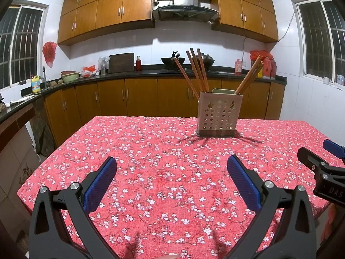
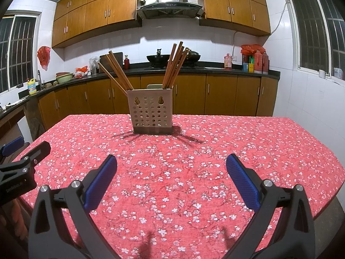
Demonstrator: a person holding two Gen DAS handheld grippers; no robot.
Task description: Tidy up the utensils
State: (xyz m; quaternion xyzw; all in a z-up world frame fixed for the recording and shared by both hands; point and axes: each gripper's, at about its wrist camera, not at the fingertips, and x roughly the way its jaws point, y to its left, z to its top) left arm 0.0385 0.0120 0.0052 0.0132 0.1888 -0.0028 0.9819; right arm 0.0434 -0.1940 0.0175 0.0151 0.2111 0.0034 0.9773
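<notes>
Item: utensil holder (image 1: 217,114), perforated, pale, dark base; stands upright on the far half of the table (image 1: 151,151), which is covered in a red floral cloth.

Contents: wooden chopsticks in 2 bundles, 1 leaning left (image 1: 195,71), 1 leaning right (image 1: 250,77); all appear to sit inside the holder. No loose utensil shows on the cloth in either view.

Left gripper (image 1: 172,168): fingers spread wide, blue pads (image 1: 101,185) facing inward, nothing between them, nothing touched; hovers over the near part of the table, well apart from the holder.

Right gripper (image 2: 171,168): likewise wide, empty, contact with nothing; holder ahead and slightly left.

Step, as judged: either the start or the finish; no grasp in hand. If tidying remains, the next move calls for reaching forward to 1 bundle and closing on the upper shafts without tipping the light holder.
</notes>
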